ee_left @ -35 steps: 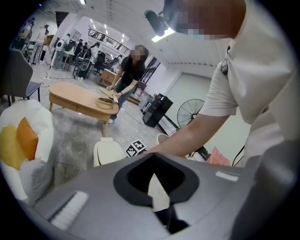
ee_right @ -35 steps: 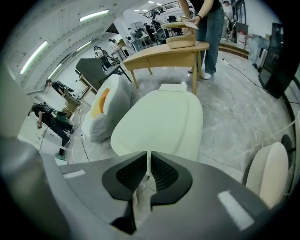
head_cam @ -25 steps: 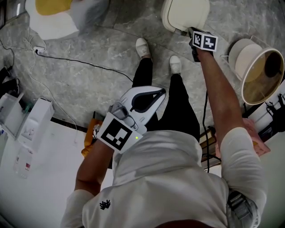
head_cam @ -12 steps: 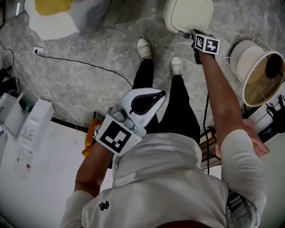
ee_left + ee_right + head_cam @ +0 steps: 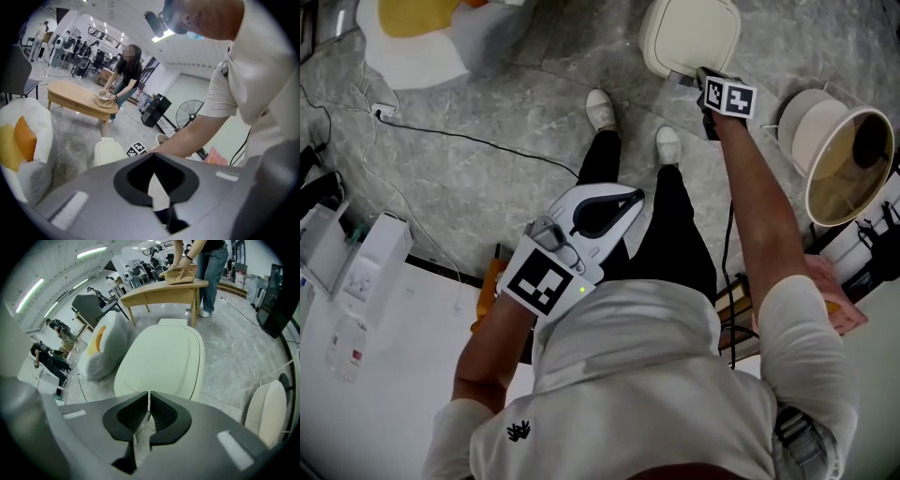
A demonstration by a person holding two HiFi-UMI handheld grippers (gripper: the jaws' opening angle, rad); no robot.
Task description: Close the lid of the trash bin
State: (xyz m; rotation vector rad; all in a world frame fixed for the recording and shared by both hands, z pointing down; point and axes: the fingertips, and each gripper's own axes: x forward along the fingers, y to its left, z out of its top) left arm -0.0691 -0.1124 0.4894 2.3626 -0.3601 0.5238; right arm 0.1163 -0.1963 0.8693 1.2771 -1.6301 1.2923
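Where the cream trash bin (image 5: pixel 691 36) stands on the grey marbled floor (image 5: pixel 487 94), its lid (image 5: pixel 161 359) lies flat and down. Bare floor borders the bin on its left and far sides. A round cream object with a tan face (image 5: pixel 844 159) stands near its right. The person's 2 white shoes (image 5: pixel 600 103) are planted just short of its near edge. A white beanbag with a yellow cushion (image 5: pixel 422 33) lies well apart at the upper left, and a black cable (image 5: pixel 469 141) crosses the floor between.

The right gripper (image 5: pixel 703 80) reaches to the lid's near edge. Its jaws are drawn to a thin slit with nothing between them, and contact with the lid cannot be told. The left gripper (image 5: pixel 636 197) hangs close to the person's torso, well apart from the bin. Its jaw tips meet and grasp nothing.
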